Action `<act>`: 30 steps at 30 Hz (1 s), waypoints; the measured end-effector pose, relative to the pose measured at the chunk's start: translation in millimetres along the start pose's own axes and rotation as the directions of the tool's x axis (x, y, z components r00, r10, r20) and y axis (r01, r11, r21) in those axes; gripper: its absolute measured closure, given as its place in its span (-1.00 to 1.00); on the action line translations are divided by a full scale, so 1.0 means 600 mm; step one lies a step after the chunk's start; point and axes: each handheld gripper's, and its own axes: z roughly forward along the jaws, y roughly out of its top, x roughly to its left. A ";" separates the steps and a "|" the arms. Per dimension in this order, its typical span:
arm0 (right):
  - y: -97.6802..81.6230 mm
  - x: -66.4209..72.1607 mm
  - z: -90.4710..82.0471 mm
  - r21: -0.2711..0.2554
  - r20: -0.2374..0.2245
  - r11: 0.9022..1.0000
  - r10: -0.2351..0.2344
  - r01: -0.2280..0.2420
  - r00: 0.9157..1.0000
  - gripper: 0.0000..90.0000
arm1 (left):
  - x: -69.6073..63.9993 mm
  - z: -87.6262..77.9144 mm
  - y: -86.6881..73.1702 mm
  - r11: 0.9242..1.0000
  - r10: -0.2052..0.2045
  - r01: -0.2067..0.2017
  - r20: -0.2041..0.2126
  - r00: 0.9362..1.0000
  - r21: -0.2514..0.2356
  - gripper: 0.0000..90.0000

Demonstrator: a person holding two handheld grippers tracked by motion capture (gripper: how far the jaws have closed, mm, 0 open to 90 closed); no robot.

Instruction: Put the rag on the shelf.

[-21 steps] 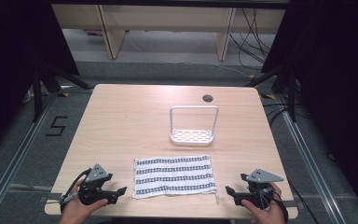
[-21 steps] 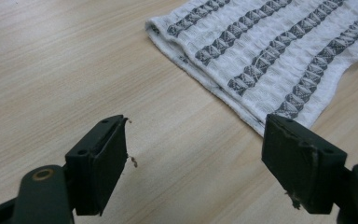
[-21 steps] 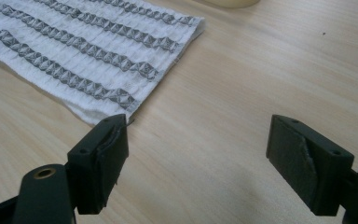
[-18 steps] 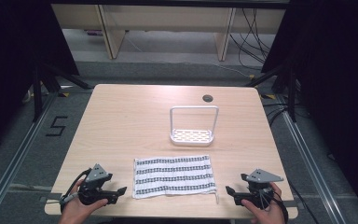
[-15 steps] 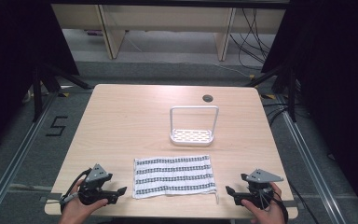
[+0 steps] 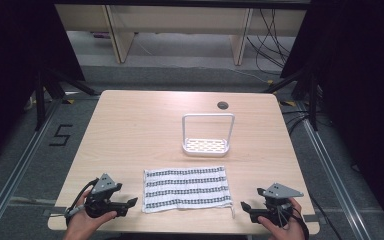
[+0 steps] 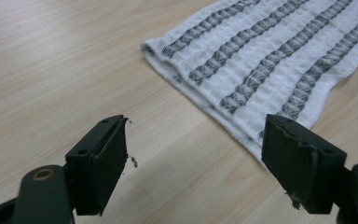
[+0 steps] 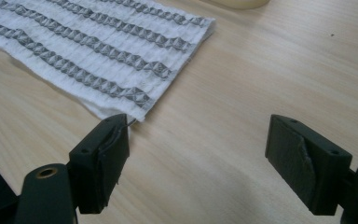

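Observation:
A white cloth with grey stripes [image 6: 186,188] lies flat near the table's front edge. My left gripper [image 6: 129,203] rests at the front left, a hand's width from the cloth's left edge, jaws wide apart and empty. In the left gripper view my gripper [image 7: 196,163] faces the cloth's near corner [image 7: 261,70]. My right gripper [image 6: 245,207] sits at the front right, just off the cloth's right corner, also open and empty. In the right gripper view my gripper [image 8: 198,161] has the cloth [image 8: 98,51] ahead to the left, with its corner close to the left jaw.
A white rack with a tall handle frame [image 6: 206,134] stands behind the cloth at mid-table. A dark round hole [image 6: 222,105] sits near the table's far edge. The wooden table [image 6: 130,130] has bare room at left and right.

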 end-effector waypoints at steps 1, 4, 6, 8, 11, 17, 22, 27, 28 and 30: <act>-0.001 0.008 -0.001 0.006 -0.007 1.000 0.025 -0.025 1.000 -0.49 | -0.003 0.001 0.005 1.000 -0.001 0.001 0.003 1.000 0.001 -0.51; 0.001 0.013 -0.003 0.005 -0.019 1.000 -0.014 0.014 1.000 -0.47 | -0.013 0.009 0.019 0.999 0.038 -0.038 0.016 0.999 0.009 -0.51; 0.002 0.019 -0.004 0.005 -0.017 1.000 -0.019 0.019 1.000 -0.46 | -0.021 0.017 0.030 0.998 0.055 -0.055 0.029 0.998 0.012 -0.51; 0.004 0.020 -0.003 -0.005 -0.024 0.999 -0.040 0.040 0.999 -0.46 | -0.027 0.024 0.040 0.998 0.068 -0.069 0.038 0.997 0.013 -0.51; 0.006 0.024 -0.002 -0.010 -0.030 0.999 -0.044 0.044 0.999 -0.45 | -0.036 0.037 0.059 0.996 0.091 -0.092 0.055 0.994 0.012 -0.51; 0.008 0.030 -0.002 0.000 -0.028 0.999 -0.036 0.036 0.999 -0.41 | -0.043 0.067 0.098 0.994 0.104 -0.106 0.091 0.990 0.016 -0.51; 0.011 0.035 0.000 0.006 -0.031 0.999 -0.049 0.049 0.998 -0.37 | -0.049 0.091 0.131 0.995 0.099 -0.102 0.148 0.984 0.015 -0.51; 0.013 0.041 0.008 0.012 -0.030 0.998 -0.066 0.067 0.997 -0.33 | -0.066 0.113 0.160 0.991 0.130 -0.135 0.168 0.977 0.015 -0.49; 0.013 0.043 0.010 0.013 -0.028 0.997 -0.072 0.072 0.997 -0.33 | -0.070 0.117 0.165 0.989 0.139 -0.144 0.171 0.975 0.019 -0.49; 0.014 0.046 0.013 0.025 -0.039 0.997 -0.070 0.071 0.997 -0.32 | -0.078 0.130 0.174 0.989 0.141 -0.147 0.187 0.972 0.015 -0.48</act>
